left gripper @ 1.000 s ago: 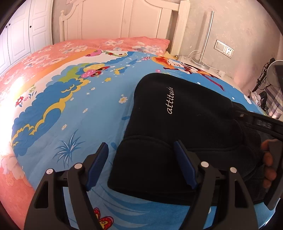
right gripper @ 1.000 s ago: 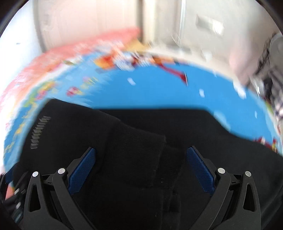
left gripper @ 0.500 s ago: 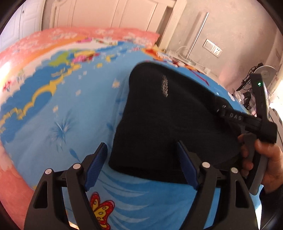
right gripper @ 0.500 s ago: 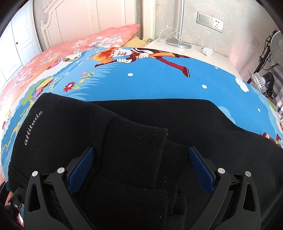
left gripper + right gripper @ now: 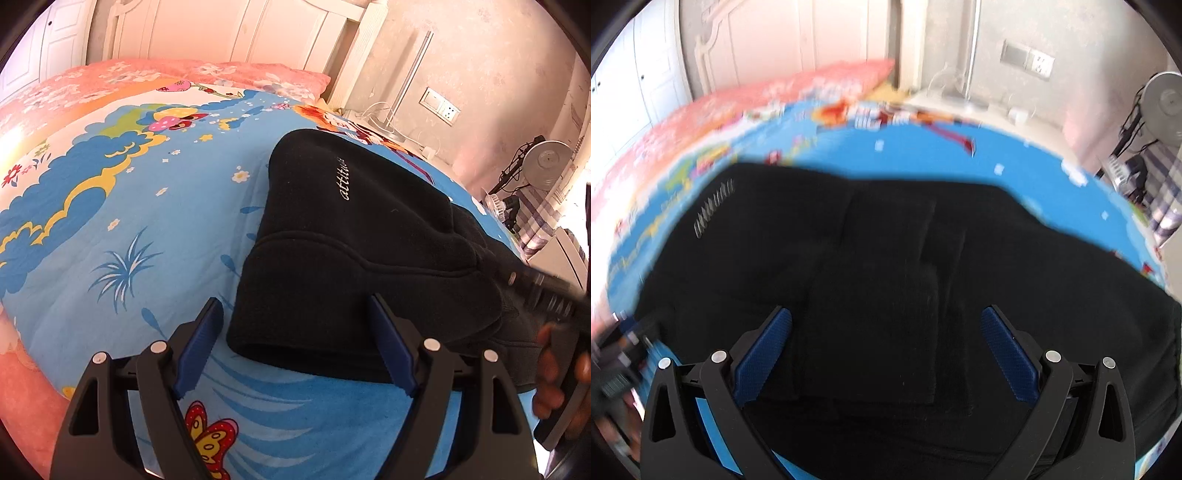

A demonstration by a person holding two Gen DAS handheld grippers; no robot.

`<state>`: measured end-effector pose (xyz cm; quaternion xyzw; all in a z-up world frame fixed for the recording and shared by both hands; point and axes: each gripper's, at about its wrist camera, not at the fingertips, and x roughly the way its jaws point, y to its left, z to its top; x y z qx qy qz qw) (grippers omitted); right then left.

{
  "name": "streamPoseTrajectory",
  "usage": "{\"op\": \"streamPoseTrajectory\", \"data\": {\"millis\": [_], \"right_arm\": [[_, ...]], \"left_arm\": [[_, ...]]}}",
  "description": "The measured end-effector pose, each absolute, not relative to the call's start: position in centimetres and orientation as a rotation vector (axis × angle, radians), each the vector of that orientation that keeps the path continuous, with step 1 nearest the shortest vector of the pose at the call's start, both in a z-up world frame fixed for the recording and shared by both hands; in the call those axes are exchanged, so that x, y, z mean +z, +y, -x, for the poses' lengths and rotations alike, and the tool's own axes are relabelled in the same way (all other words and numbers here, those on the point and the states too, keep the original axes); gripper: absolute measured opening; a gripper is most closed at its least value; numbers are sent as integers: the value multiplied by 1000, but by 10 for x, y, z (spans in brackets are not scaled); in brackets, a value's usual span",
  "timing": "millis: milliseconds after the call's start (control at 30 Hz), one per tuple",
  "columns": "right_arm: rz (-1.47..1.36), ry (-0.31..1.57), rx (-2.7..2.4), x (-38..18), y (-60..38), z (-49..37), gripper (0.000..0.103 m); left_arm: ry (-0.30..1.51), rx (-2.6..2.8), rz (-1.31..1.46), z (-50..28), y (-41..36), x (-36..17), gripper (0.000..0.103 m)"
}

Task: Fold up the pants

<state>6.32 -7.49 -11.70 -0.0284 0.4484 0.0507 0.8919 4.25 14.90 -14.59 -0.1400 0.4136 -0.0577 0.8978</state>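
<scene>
Black pants with white "attitude" lettering lie folded in layers on the blue cartoon bedspread. They fill the right wrist view, which is blurred. My left gripper is open and empty, just above the folded near edge of the pants. My right gripper is open and empty over the pants' ribbed cuff layers. The right gripper's body and the hand holding it show at the right edge of the left wrist view.
A pink pillow and white headboard are at the far end of the bed. A lamp pole, wall socket and fan stand to the right. The bed's near edge is at lower left.
Both grippers stay open. The left view has shifted back a little over the pants' near edge. The right gripper is moving, its view now blurred, pulled back slightly over the pants.
</scene>
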Motion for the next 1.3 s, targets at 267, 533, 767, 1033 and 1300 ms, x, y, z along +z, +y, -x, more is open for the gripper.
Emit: {"op": "streamPoseTrajectory", "data": {"millis": [267,533,767,1033,1300], "right_arm": [[14,937,134,-125,-79,-62,98],[22,936,137,-125,-79,-61,98],[26,931,140,-126,-80,-62,98],[38,914,134,-126,-77,-60,98],[6,905,129,-114,-83,-59,98]], "left_arm": [[759,-132,410,-39,171,-122,77],[857,-174,496,-53,173,-143,63],[866,-228,563,-55,180,-150,64],[879,-247,560,-54,179,-149,56],[878,-225,496,-52,174,-146,51]]}}
